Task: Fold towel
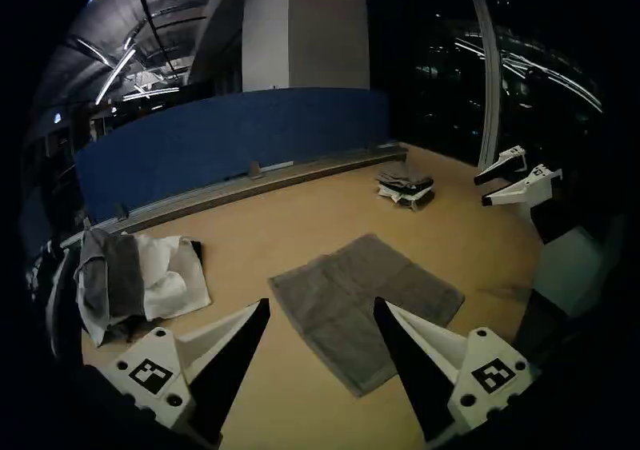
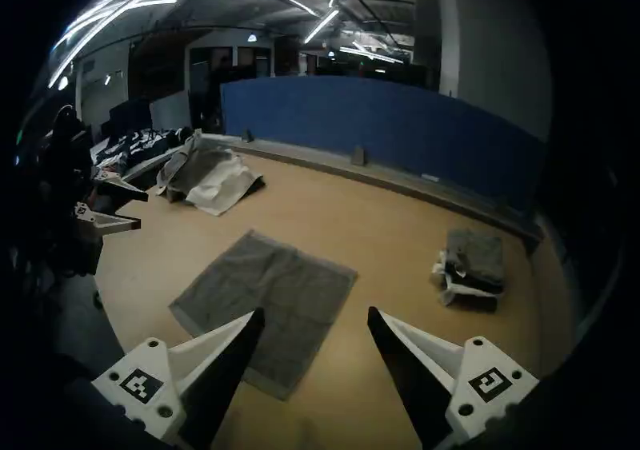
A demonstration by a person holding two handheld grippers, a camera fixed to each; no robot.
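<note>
The towel (image 1: pixel 364 306) lies spread flat in a single layer on the desk (image 1: pixel 280 218), untouched, so judged from this the fold is not yet begun. In the left gripper view it sits at lower centre, turned cornerwise, with one corner pointing down between the fingers of the left gripper (image 1: pixel 320 302). The rest fans out toward the centre and right of the frame. Those jaws stand wide and empty above its near edge.

In the right gripper view the same towel (image 2: pixel 264 306) sits left of centre, again cornerwise. Its near corner drops between the fingers of the right gripper (image 2: pixel 314 312), whose jaws are also wide and hold nothing.

The towel therefore lies between the two grippers' lines of sight, a little right of the left one and a little left of the right one. The right gripper (image 1: pixel 480 191) shows at the right edge of the left gripper view, well apart from the cloth. The left gripper (image 2: pixel 142 212) shows at the left edge of the right gripper view.

Neither looks clearly nearer, and each seems placed for its own near corner. The fisheye bends the outline, so I cannot tell the long axis for certain. A faint crease runs across the middle.

A loose pile of cloths (image 1: pixel 136 282) and a folded stack (image 1: pixel 406 182) sit well clear.
</note>
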